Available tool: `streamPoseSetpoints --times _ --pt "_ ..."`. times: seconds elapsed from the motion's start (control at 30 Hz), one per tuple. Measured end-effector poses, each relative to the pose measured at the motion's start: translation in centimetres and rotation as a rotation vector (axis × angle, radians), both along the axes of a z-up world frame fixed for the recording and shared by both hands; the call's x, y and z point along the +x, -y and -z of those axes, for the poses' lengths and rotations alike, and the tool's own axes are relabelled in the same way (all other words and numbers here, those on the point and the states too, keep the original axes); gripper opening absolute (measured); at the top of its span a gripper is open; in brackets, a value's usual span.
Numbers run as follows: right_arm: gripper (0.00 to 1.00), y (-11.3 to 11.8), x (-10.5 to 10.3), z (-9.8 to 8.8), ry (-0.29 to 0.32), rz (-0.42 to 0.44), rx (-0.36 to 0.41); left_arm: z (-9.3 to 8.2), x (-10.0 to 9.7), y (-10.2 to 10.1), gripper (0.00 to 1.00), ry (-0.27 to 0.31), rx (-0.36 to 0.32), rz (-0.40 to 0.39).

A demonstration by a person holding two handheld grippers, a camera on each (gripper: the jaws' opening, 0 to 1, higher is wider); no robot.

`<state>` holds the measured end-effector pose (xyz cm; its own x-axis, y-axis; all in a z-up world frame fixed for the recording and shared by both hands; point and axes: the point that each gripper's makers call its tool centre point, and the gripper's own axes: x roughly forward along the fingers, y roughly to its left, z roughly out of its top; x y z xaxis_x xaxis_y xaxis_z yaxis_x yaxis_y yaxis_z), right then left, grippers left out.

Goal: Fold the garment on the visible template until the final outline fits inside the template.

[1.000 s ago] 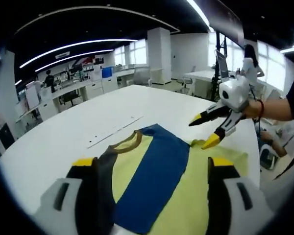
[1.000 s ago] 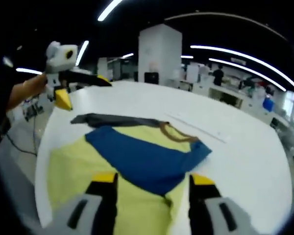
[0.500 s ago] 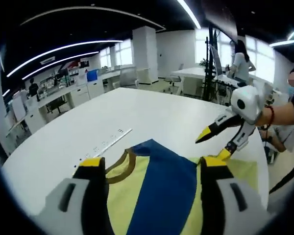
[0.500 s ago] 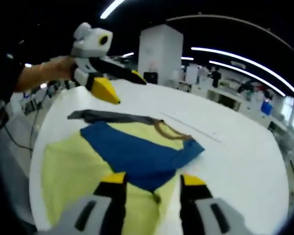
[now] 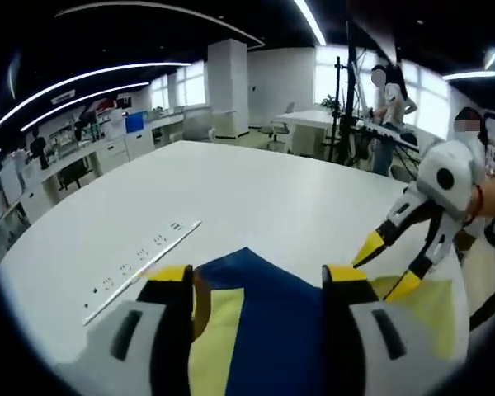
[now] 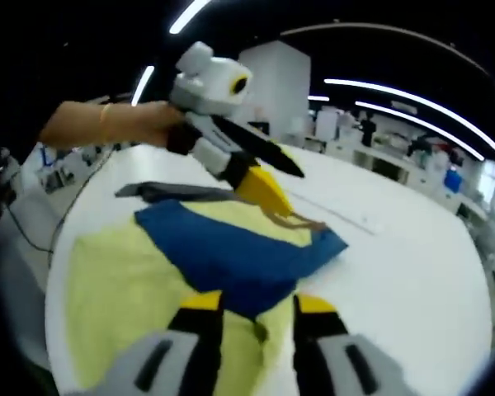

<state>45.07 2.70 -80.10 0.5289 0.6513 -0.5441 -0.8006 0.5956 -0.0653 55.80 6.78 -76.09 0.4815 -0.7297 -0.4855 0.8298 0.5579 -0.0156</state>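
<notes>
Garment: yellow short-sleeved fabric shirt (image 6: 124,280) with a blue panel (image 6: 231,252) folded across it, laid flat on the white round table (image 6: 412,272); seen in both views.
Left gripper (image 5: 256,276): jaws spread wide, nothing between them; held just over the blue panel near the brown-trimmed collar (image 6: 290,219). In the right gripper view the left gripper is seen from the side, its yellow tip low over the collar area; contact with cloth cannot be told.
Why left is there: judged to be lined up for a pinch at the collar end, so the top edge can be taken for the next fold.
Right gripper (image 6: 256,305): jaws parted, moderately, nothing held; poised above the near edge of the blue panel. In the left gripper view it is seen at the right, tips angled down over the yellow cloth.
Why right is there: judged to be matching the left at the opposite end, so both ends are lifted together.
Garment look: pale yellow body, blue panel lying diagonally, a dark grey part (image 6: 177,191) sticking out at the far side; some small creases near the blue edge, otherwise flat.
Fold state: judged partly done; the outline is wide and uneven.
Template: no outline can be made out under the cloth.
Surroundings: white power strip (image 5: 140,264) lying on the table beyond the shirt, well apart.
</notes>
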Motion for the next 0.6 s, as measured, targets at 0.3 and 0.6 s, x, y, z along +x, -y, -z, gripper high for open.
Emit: streamPoseSetpoints --times 0.3,0.6 --pt "0.13 -0.1 0.4 1.7 0.021 -0.041 -0.065 3.6 1.0 2.0 0.41 -0.013 0.084 0.071" --pt "0.14 -0.7 -0.3 2.9 0.016 -0.071 -0.1 5.5 2.5 2.7 0.28 -0.032 0.112 0.096"
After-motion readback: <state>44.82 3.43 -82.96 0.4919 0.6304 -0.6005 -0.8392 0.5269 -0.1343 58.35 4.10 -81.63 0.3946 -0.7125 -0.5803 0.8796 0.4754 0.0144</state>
